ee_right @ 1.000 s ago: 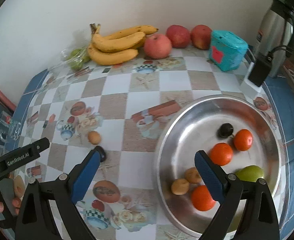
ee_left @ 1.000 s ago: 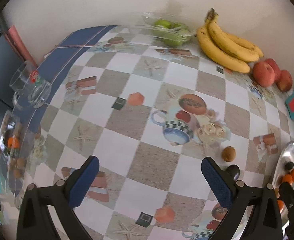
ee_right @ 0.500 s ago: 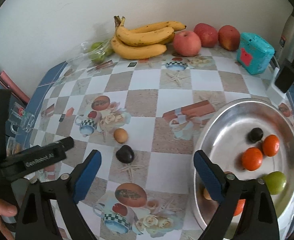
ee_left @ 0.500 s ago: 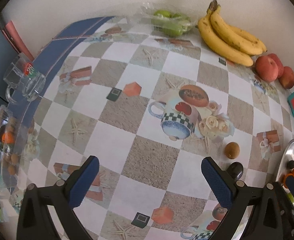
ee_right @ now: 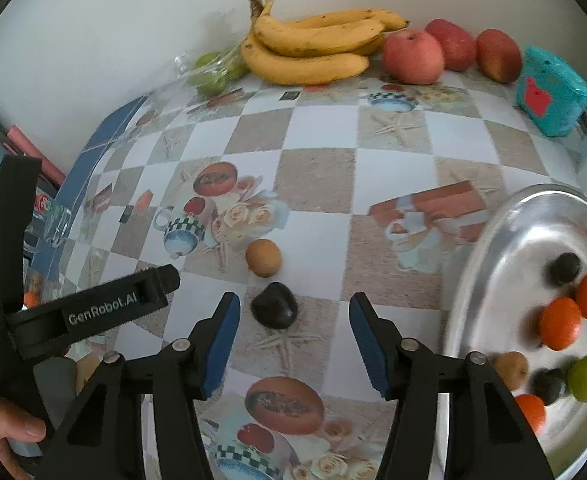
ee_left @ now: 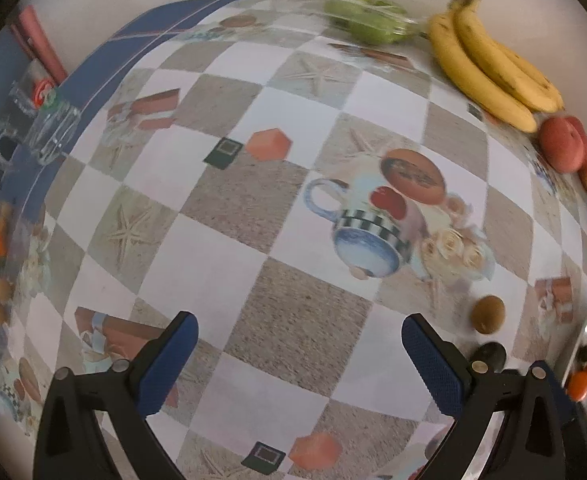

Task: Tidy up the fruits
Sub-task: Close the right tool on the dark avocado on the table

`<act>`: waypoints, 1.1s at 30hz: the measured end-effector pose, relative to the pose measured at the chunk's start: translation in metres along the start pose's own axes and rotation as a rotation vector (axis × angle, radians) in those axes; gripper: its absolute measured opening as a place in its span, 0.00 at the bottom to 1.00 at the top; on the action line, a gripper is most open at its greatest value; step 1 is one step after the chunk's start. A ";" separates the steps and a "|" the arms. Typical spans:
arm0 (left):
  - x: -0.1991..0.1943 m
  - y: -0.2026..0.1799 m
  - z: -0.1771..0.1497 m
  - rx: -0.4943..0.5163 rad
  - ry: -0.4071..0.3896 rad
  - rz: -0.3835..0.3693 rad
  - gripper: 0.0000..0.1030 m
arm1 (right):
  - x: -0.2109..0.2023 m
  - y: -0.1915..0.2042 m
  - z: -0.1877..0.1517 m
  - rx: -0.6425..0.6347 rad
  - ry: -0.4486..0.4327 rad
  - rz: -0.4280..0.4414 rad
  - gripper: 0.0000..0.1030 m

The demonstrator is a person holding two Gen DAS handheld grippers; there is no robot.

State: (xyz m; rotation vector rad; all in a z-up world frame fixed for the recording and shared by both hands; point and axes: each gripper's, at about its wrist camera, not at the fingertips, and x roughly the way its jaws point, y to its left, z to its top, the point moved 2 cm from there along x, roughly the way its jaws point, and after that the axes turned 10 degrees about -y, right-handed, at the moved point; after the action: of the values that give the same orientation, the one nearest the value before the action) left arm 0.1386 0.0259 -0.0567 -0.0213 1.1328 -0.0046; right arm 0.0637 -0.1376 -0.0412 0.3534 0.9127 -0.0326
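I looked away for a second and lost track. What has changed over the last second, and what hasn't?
The right gripper swung left off the metal tray to the dark fruit on the tablecloth; its jaws are closing, not yet touching it. The left gripper, open and empty, sank slightly. Unmoved: the dark fruit, the brown fruit, the bananas, the apples.

Two fisheye wrist views look steeply down, close above one checkered table (ee_left: 221, 264); both show bananas (ee_right: 313, 48).
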 end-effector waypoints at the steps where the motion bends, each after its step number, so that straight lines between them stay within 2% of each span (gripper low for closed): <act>1: 0.001 0.003 0.001 -0.013 -0.001 0.001 1.00 | 0.002 0.002 -0.001 -0.002 0.004 0.008 0.54; 10: 0.004 0.011 0.005 -0.052 -0.004 -0.016 1.00 | 0.017 0.016 -0.004 -0.050 0.030 0.009 0.44; 17: 0.002 0.017 0.013 -0.056 -0.005 -0.026 1.00 | 0.018 0.014 -0.003 -0.044 0.022 0.009 0.29; 27: -0.007 0.008 0.013 -0.063 -0.028 -0.064 1.00 | 0.014 0.010 -0.001 -0.022 0.016 0.023 0.27; 33: -0.011 -0.007 0.015 -0.071 -0.041 -0.170 0.99 | 0.002 -0.004 0.005 0.015 -0.010 0.008 0.27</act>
State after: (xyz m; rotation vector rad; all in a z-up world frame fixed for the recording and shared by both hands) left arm 0.1477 0.0189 -0.0404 -0.1801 1.0873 -0.1145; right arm 0.0683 -0.1425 -0.0404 0.3704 0.9018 -0.0338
